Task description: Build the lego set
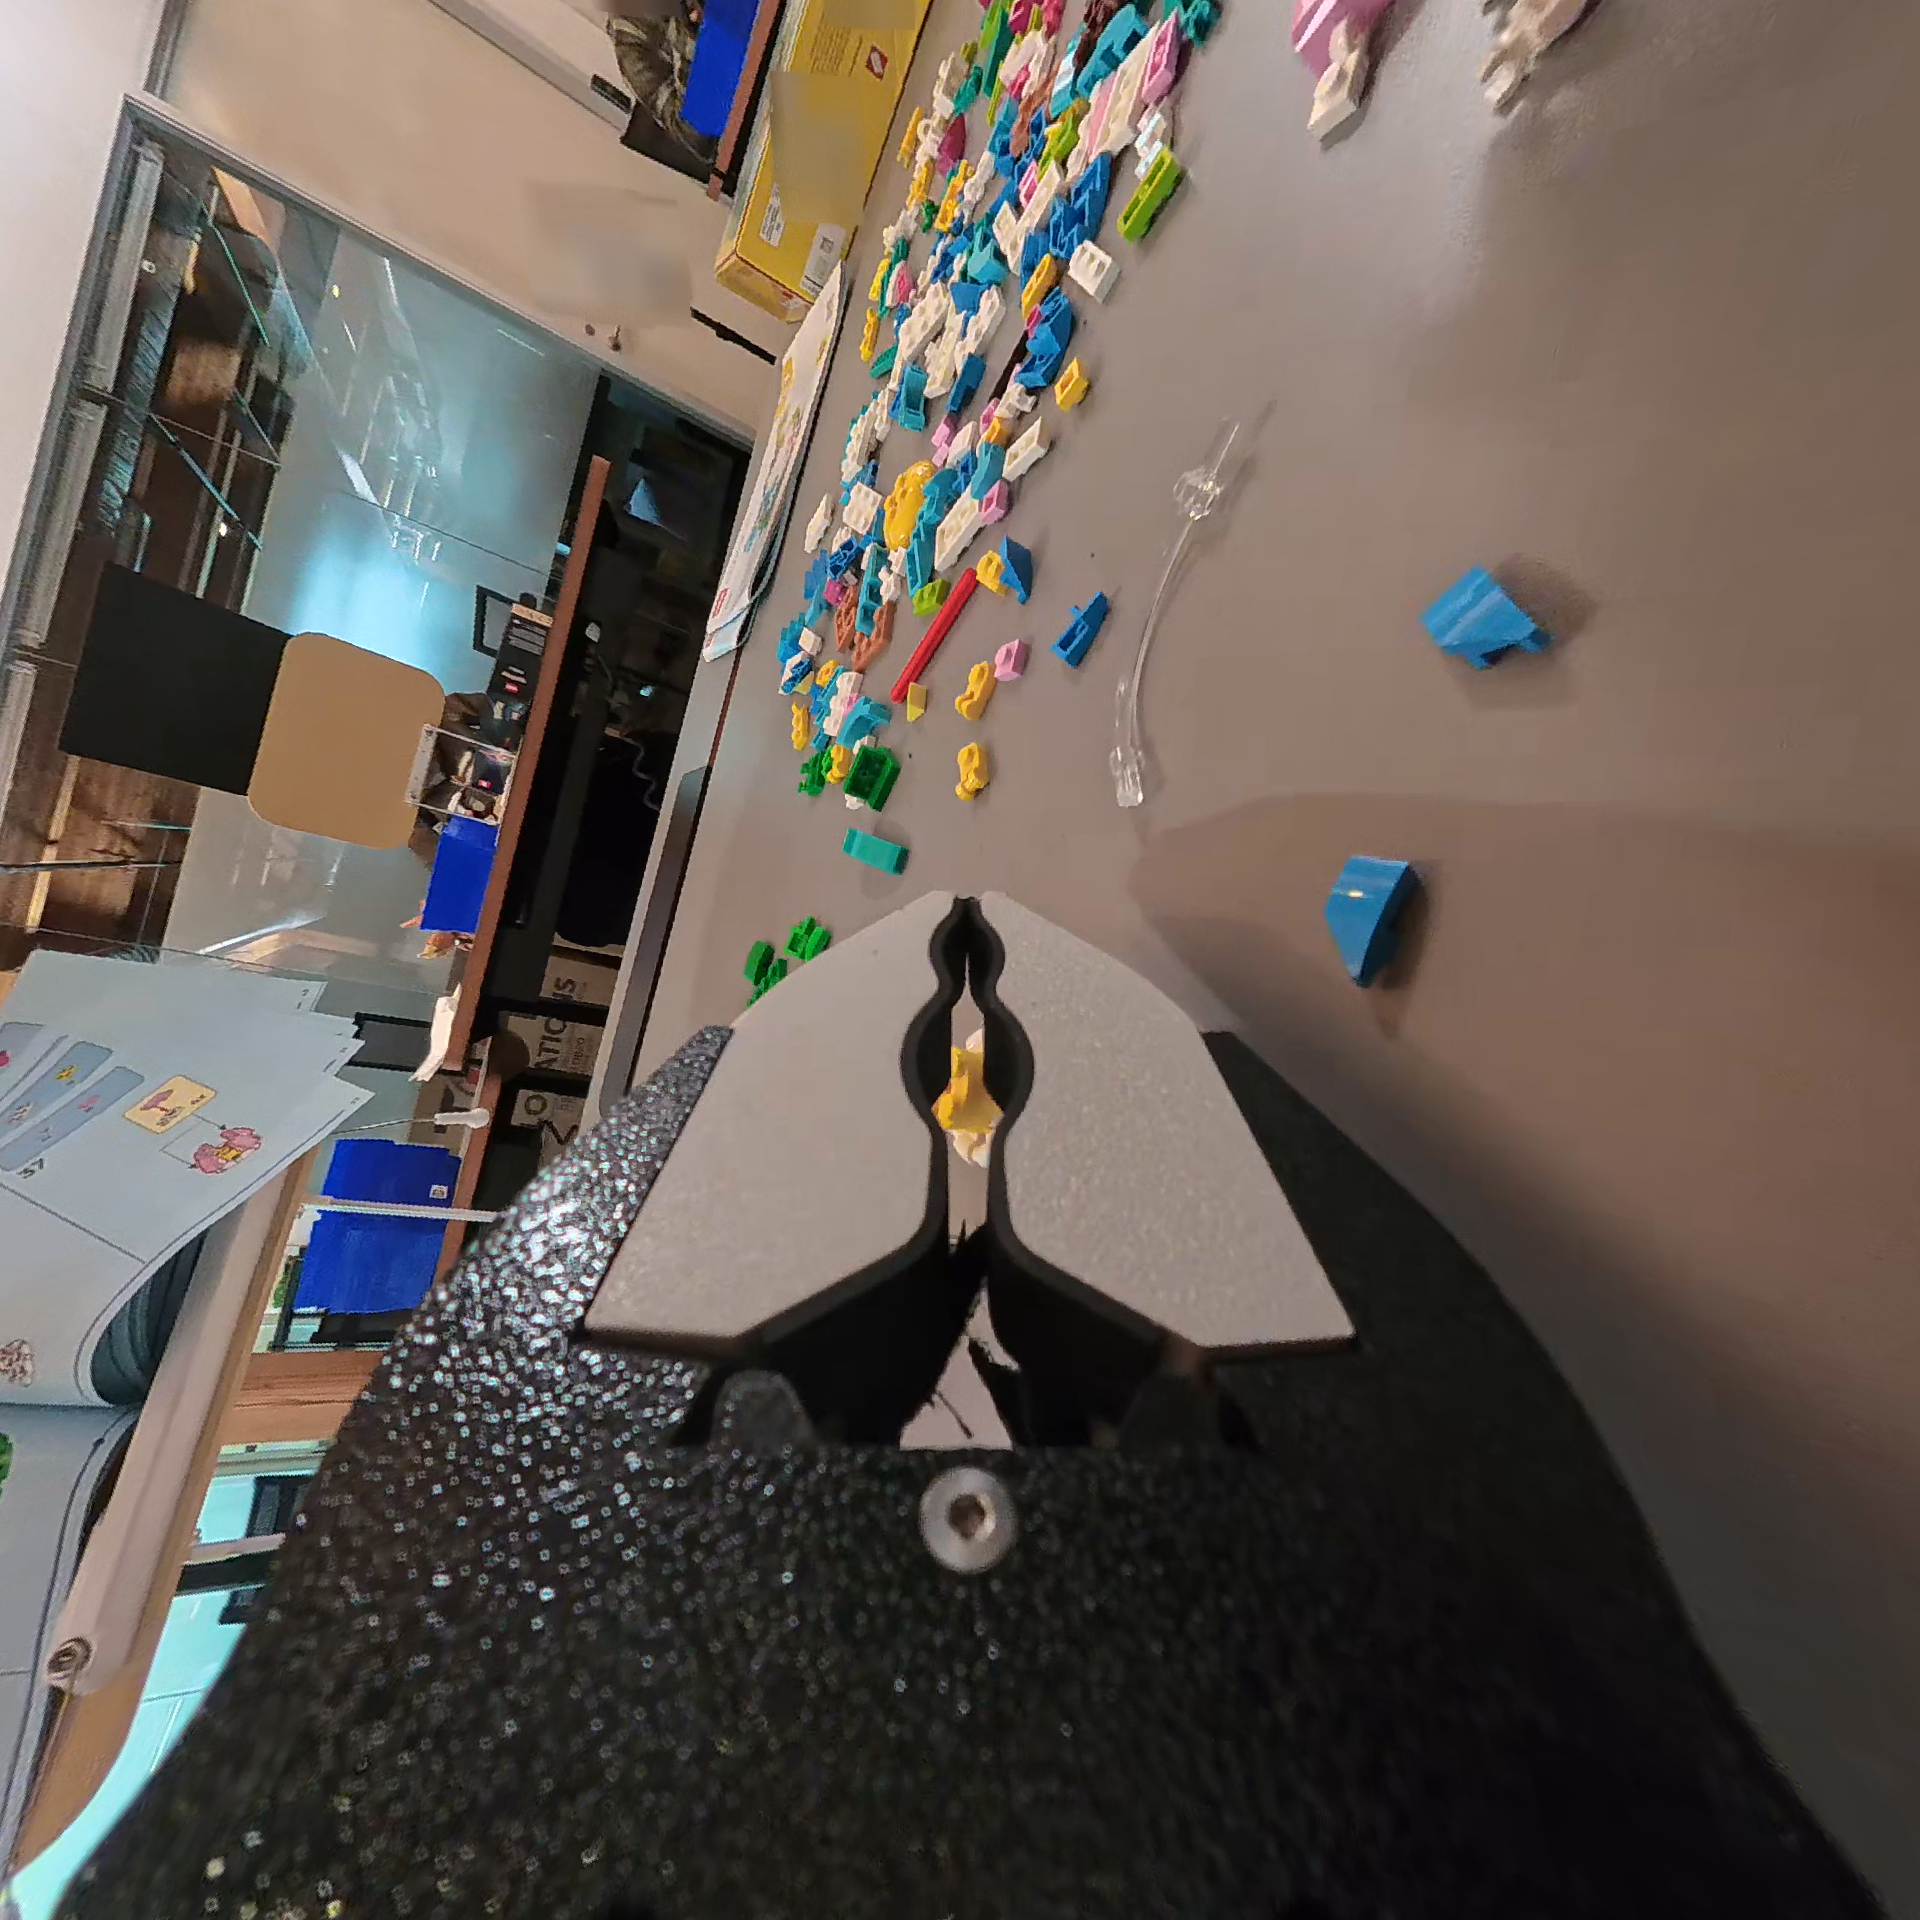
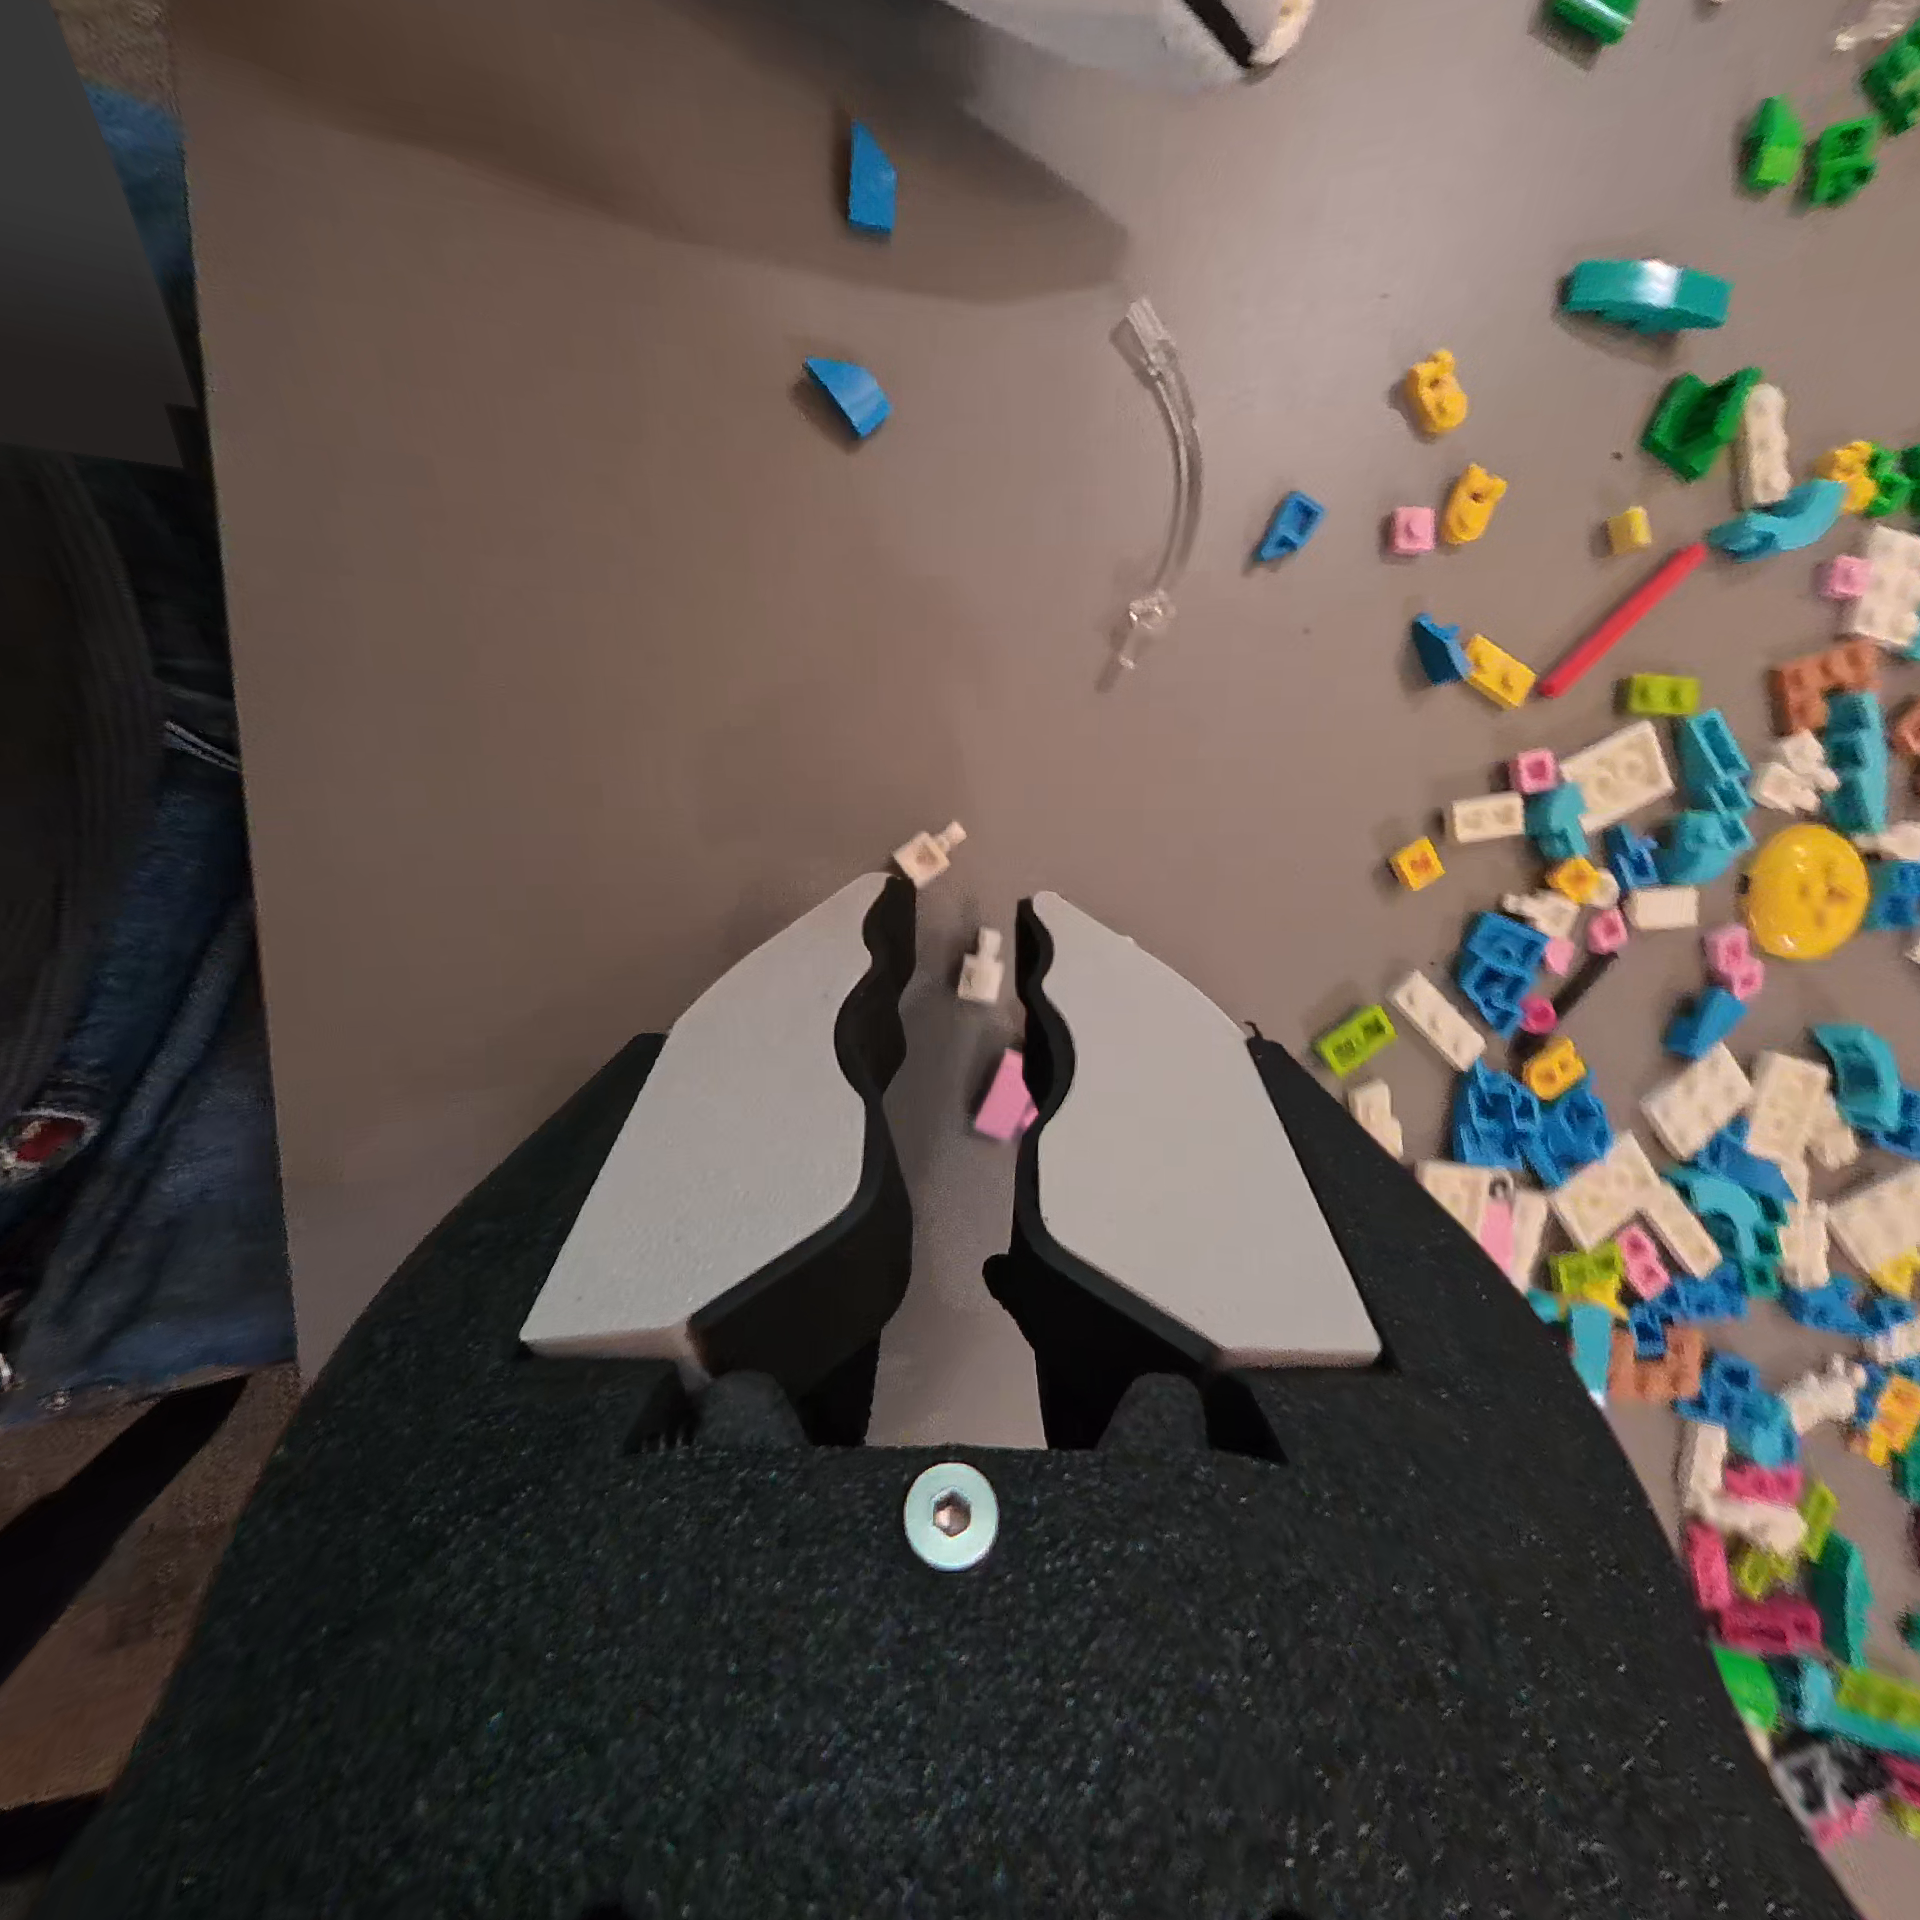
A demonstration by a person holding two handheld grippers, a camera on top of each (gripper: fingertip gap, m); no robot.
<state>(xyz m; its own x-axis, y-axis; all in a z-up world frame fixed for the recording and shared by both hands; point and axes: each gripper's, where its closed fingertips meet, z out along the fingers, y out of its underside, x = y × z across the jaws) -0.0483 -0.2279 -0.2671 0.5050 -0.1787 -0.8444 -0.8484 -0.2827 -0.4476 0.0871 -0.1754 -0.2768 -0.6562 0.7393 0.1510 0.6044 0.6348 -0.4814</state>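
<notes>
On the grey tabletop [image 2: 623, 623] almost everything is loose, so the build looks to be at an early stage. Furthest left, the left gripper [image 1: 964, 914] has its tips pressed together, and a small yellow-and-white assembly [image 1: 964, 1101] sits clamped in the hollow between its jaws, held above the table; what it will become I cannot tell. An open instruction booklet with pale blue pages [image 1: 156, 1122] stands behind it.

Moving right, two blue wedge-shaped bricks [image 2: 850, 395] lie apart on bare table, and a curved clear plastic rod [image 2: 1174, 468] lies beyond them. The right gripper [image 2: 966, 899] hangs over the table with its jaws parted and nothing between the pads; a tiny white brick with a peg [image 2: 980, 966] and a small pink plate [image 2: 1003, 1096] lie on the table within the gap, another white pegged piece [image 2: 928, 850] just off the left tip.

Furthest right, the scattered heap of mixed coloured bricks [image 2: 1662, 1091] is unsorted, so nearly all the assembling appears left to do.
</notes>
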